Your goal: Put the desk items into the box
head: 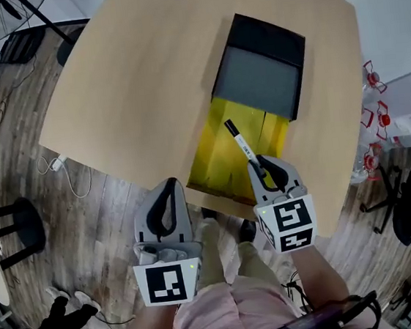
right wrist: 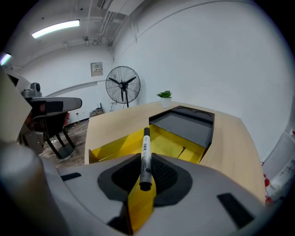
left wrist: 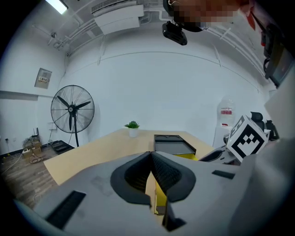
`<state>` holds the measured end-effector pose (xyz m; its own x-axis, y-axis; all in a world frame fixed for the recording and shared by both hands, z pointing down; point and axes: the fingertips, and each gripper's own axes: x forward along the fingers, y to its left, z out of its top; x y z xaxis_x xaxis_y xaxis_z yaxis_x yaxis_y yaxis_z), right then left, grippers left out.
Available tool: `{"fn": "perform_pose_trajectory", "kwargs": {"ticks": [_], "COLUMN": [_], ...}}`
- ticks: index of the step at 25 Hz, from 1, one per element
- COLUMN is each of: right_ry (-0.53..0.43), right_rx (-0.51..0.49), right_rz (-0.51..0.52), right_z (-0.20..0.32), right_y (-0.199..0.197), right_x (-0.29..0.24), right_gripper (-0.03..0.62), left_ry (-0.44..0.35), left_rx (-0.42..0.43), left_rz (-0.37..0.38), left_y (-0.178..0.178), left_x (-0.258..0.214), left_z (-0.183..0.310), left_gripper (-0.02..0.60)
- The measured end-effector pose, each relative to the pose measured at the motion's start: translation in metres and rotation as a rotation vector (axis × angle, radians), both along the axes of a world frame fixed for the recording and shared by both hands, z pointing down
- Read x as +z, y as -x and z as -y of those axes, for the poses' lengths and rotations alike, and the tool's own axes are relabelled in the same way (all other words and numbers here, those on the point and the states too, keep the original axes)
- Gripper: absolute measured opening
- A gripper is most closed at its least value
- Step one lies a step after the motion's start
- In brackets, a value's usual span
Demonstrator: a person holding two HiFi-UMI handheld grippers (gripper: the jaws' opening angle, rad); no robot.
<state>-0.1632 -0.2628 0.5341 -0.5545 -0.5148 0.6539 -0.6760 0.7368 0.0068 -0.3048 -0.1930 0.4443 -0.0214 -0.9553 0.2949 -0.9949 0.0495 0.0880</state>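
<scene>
While the left tool [left wrist: 151, 156] hangs just off the near edge of the tabletop [head: 144, 78], over the wooden floor [head: 87, 225], its two jaws are pressed together with nothing between them. Its own view looks across the tabletop to a standing fan [left wrist: 72, 110] and a small potted plant [left wrist: 132, 125] at the far edge. To the right of it lies the box [head: 223, 154], open and yellow inside, set on the tabletop's near right part with one end at the edge. A shallow black lid [head: 262, 80] sits at its far end. Further right, the right tool [head: 261, 165] is at the box's near end, its jaws clamped on the tail of a white marker [head: 240, 143] with a black cap. The marker points up and away from the person, over the yellow inside of the box and clear of its floor.
</scene>
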Motion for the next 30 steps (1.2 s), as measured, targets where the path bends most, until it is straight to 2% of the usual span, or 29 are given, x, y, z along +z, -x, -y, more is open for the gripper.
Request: {"fn": "perform_pose_trajectory", "kwargs": {"ticks": [9,15,23,30], "right_ry": [0.061,0.083,0.071,-0.038], "right_rx": [-0.028,-0.031,-0.05,-0.036], "right_rz": [-0.115,-0.134,-0.075,0.056], "right_z": [0.003,0.004,-0.001,-0.001], "right_y": [0.012,0.016,0.014,-0.007], "right_x": [0.03,0.033,0.019,-0.046], "right_gripper": [0.072,0.08,0.115,0.104], "left_ry": [0.044,0.06,0.013,-0.087], "left_rx": [0.015,0.018,0.024,0.033], "left_rz": [-0.051,-0.073,-0.05,0.011], "left_y": [0.02,0.023,0.009,-0.028], "left_x": [0.032,0.041,0.017,-0.038], "left_z": [0.025,0.031,0.03,0.02], "left_gripper": [0.011,0.011,0.011,0.011]}}
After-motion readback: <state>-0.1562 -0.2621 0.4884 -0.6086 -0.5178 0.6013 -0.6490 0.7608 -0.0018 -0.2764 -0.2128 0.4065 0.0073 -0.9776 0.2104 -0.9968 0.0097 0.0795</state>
